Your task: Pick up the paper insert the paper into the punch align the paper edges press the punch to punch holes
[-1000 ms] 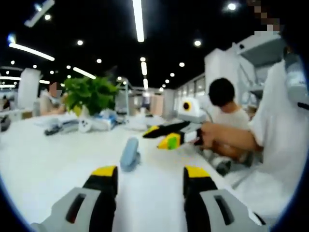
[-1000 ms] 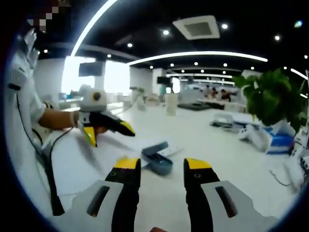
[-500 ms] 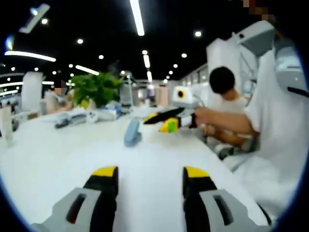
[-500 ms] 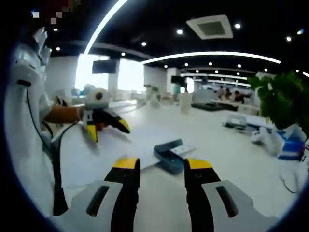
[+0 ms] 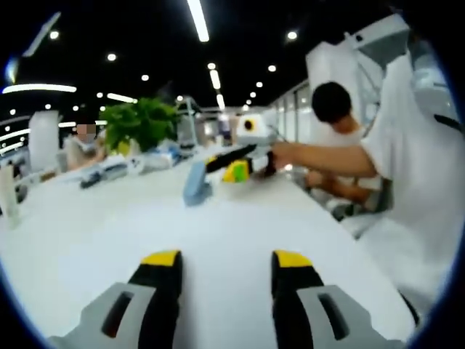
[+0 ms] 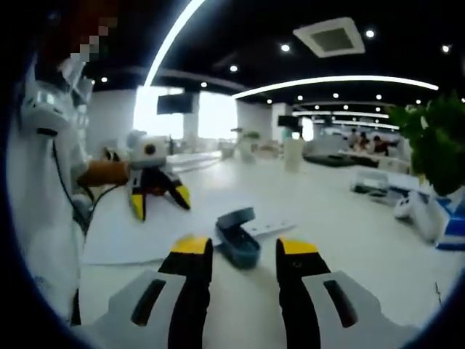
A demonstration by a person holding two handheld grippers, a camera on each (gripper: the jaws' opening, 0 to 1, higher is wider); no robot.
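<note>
The paper (image 6: 138,236) lies flat on the white counter (image 6: 349,240), a large white sheet spread between the person's body and the punch (image 6: 236,236). The punch is a blue-grey hinged thing with its lid raised; in the right gripper view it sits on the far edge of the sheet, just beyond the tips of the right gripper (image 6: 245,251), and a narrow white strip of paper shows at its far side. In the left gripper view the punch (image 5: 195,182) stands farther off on the counter (image 5: 87,225), with the right gripper (image 5: 231,161) just beside it, its yellow-tipped fingers (image 5: 235,172) spread apart and pointing toward the punch. The left gripper (image 5: 226,259) hangs low over bare counter well short of the punch, its black, yellow-capped fingers apart with nothing between them. From the right gripper view the left gripper (image 6: 158,201) appears over the near part of the sheet, its fingers (image 6: 136,206) pointing down and splayed open; whether they touch the paper cannot be told. The right gripper's own fingers are likewise apart and hold nothing. A person's forearm and white sleeve (image 5: 407,160) reach in behind the right gripper. Farther out, a leafy green plant (image 5: 142,123) stands on the counter among small cluttered items too blurred to name, other people sit at the counters in the background, and rows of ceiling lights (image 5: 197,16) run overhead.
</note>
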